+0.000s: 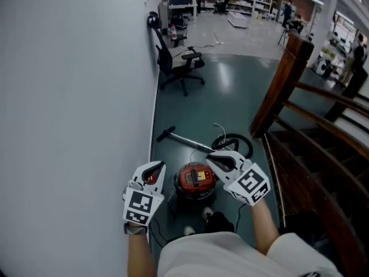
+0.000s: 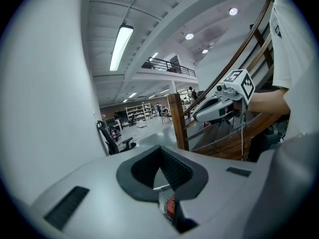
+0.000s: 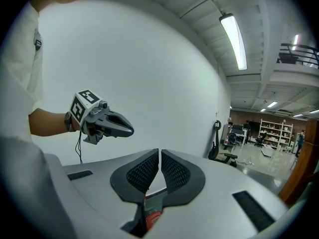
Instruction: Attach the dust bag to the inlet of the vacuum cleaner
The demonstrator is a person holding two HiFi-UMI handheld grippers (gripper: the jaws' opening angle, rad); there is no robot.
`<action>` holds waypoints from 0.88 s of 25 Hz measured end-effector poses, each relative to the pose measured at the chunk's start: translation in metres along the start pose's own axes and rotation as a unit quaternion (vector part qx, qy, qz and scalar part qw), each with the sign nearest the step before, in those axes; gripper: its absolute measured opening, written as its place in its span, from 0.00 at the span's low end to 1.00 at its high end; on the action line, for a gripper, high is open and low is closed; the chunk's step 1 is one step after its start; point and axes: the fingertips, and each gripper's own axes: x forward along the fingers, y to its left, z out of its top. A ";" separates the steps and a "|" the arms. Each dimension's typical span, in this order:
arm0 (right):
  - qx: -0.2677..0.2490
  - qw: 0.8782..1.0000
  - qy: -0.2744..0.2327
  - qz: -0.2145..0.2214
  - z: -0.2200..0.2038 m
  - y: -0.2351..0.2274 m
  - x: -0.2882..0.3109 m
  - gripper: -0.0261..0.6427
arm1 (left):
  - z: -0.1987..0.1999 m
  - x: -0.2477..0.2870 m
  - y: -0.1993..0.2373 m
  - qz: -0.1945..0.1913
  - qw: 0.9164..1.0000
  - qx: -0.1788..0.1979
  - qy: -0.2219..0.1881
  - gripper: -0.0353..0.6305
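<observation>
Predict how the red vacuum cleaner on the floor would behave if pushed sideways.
The vacuum cleaner looks round and wide-based, so it probably slides or rolls rather than tips. The black hose coiled beside it may drag along.

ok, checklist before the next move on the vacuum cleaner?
1. Left tongs shut with nothing between them: ok.
2. Right tongs shut with nothing between them: ok.
3. Vacuum cleaner in view, upright on the floor below the tongs: ok.
4. Dust bag located: not ok, none shows in any view.
5. Inlet exposed: cannot tell, only the red top shows in the head view.
6. Hose lying on the floor beyond the cleaner, not across its top: ok.
</observation>
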 end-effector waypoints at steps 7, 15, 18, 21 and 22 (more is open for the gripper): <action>-0.014 1.000 -0.021 -0.006 0.025 -0.003 -0.010 0.10 | 0.032 -0.011 -0.001 0.007 0.999 0.040 -0.008 0.06; -0.039 0.998 -0.051 -0.020 0.059 -0.003 -0.024 0.10 | 0.065 -0.024 0.000 0.017 0.997 0.068 -0.040 0.06; -0.048 0.996 -0.065 -0.024 0.073 -0.003 -0.030 0.09 | 0.078 -0.029 -0.003 0.020 0.995 0.078 -0.055 0.06; -0.055 0.996 -0.066 -0.028 0.077 -0.003 -0.032 0.09 | 0.083 -0.029 -0.003 0.021 0.995 0.081 -0.058 0.06; -0.057 0.996 -0.064 -0.030 0.075 -0.003 -0.032 0.08 | 0.083 -0.029 -0.004 0.021 0.995 0.083 -0.057 0.06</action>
